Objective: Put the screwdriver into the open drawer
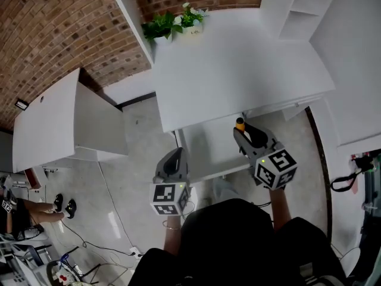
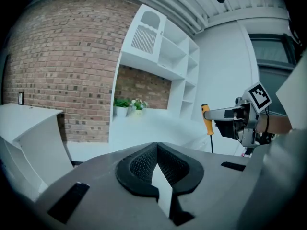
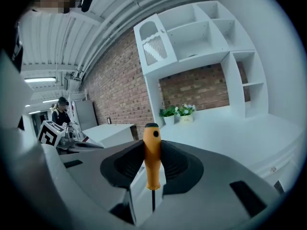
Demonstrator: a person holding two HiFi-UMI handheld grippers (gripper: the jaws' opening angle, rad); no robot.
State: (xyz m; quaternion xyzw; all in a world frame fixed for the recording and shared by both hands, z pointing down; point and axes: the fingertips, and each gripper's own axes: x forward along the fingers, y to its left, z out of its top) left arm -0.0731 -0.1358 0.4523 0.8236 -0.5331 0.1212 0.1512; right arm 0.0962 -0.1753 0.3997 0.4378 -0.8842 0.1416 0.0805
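A screwdriver (image 3: pixel 152 152) with an orange handle and a thin dark shaft stands upright between the jaws of my right gripper (image 3: pixel 152 159), which is shut on the handle. In the head view the right gripper (image 1: pixel 244 131) holds the screwdriver (image 1: pixel 240 124) just over the open white drawer (image 1: pixel 205 151) that sticks out from under the white desk (image 1: pixel 238 70). My left gripper (image 1: pixel 174 158) hangs beside the drawer's left front corner, shut with nothing in it (image 2: pixel 156 164). The left gripper view shows the screwdriver (image 2: pixel 206 120) off to its right.
A potted plant (image 1: pixel 178 22) stands at the desk's back left corner. White shelving (image 1: pixel 303 5) rises at the back right. A low white cabinet (image 1: pixel 53 118) stands left of the desk. Cables run over the floor at lower left, where a person (image 1: pixel 18 210) sits.
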